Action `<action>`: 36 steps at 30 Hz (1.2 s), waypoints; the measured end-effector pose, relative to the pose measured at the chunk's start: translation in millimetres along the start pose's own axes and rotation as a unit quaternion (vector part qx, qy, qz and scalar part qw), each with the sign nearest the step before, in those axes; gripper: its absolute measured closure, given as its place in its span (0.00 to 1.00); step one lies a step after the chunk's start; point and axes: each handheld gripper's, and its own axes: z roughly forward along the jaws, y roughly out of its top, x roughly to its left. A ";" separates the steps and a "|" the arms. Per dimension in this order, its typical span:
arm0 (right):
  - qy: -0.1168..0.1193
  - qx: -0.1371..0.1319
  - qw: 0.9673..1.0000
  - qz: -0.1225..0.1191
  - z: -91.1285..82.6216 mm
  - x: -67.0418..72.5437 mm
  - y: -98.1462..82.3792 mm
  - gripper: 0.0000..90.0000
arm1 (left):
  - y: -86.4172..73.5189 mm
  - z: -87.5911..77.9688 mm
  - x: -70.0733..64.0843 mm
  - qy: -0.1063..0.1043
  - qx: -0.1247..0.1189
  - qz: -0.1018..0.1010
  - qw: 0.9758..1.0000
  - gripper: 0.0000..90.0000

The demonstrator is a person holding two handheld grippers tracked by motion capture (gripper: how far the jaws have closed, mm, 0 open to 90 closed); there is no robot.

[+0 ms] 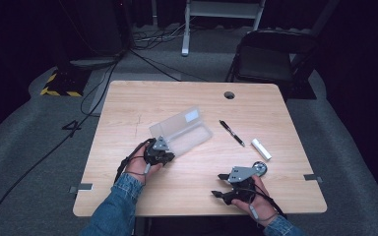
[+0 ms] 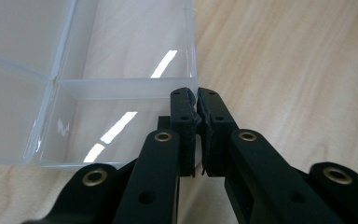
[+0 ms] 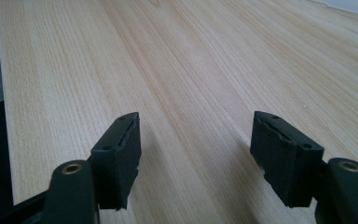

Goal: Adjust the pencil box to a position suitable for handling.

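Note:
A clear plastic box lies open in the middle of the wooden table, its lid folded back. My left gripper sits at the box's near left end. In the left gripper view the box has nothing in its compartments, and my left gripper is shut with its pads pinching the box's thin side wall at the near corner. My right gripper rests near the table's front right edge. In the right gripper view it stands open over bare wood, nothing between its jaws.
A black pen and a short white stick-like object lie right of the box. A cable hole is in the table's far side. A folding chair stands beyond the table, with cables on the floor.

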 end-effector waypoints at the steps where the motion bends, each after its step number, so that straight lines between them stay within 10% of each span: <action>1: 0.000 0.000 1.000 0.000 -0.1 0.1 -0.1 0.38 | -0.8 -0.2 -2.1 -0.002 -0.002 0.001 1.000 0.95; 17: -0.013 -0.031 0.999 0.022 -18.2 -1.9 6.1 0.51 | -19.1 -14.5 -46.5 -0.062 -0.007 0.027 0.998 0.94; 36: -0.045 -0.064 0.996 0.048 -40.9 -20.4 11.4 0.52 | -23.9 -15.2 -73.1 -0.139 -0.015 0.086 0.986 0.91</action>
